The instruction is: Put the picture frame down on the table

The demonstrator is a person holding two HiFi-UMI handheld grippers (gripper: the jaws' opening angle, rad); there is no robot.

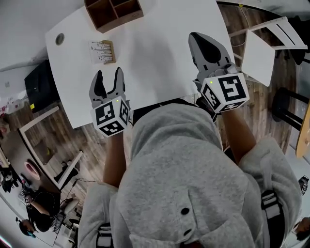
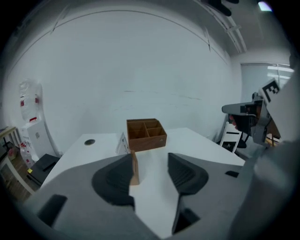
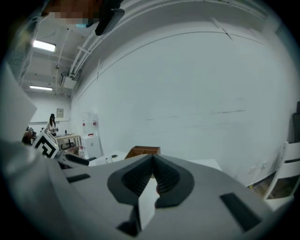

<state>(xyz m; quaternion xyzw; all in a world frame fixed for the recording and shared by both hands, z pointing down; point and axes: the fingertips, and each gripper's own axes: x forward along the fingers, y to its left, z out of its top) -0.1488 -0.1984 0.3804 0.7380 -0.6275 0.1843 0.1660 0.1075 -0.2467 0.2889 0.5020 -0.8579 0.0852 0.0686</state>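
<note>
The picture frame [image 1: 101, 52] is small, with a pale printed face and a wooden edge, and it rests on the white table [image 1: 160, 58] near its left side. In the left gripper view the picture frame [image 2: 134, 169] shows only as a wooden edge beside the left jaw, which partly hides it. My left gripper [image 1: 109, 76] [image 2: 150, 165] is open just short of the frame, with nothing between its jaws. Over the table's right part, my right gripper [image 1: 198, 38] [image 3: 152, 163] is shut and empty.
A wooden organizer box [image 1: 114, 12] [image 2: 146, 133] [image 3: 142, 151] with compartments stands at the table's far edge. A round cable hole [image 1: 59, 38] [image 2: 89, 141] sits in the far left corner. A white chair [image 1: 271, 43] stands off the table's right side.
</note>
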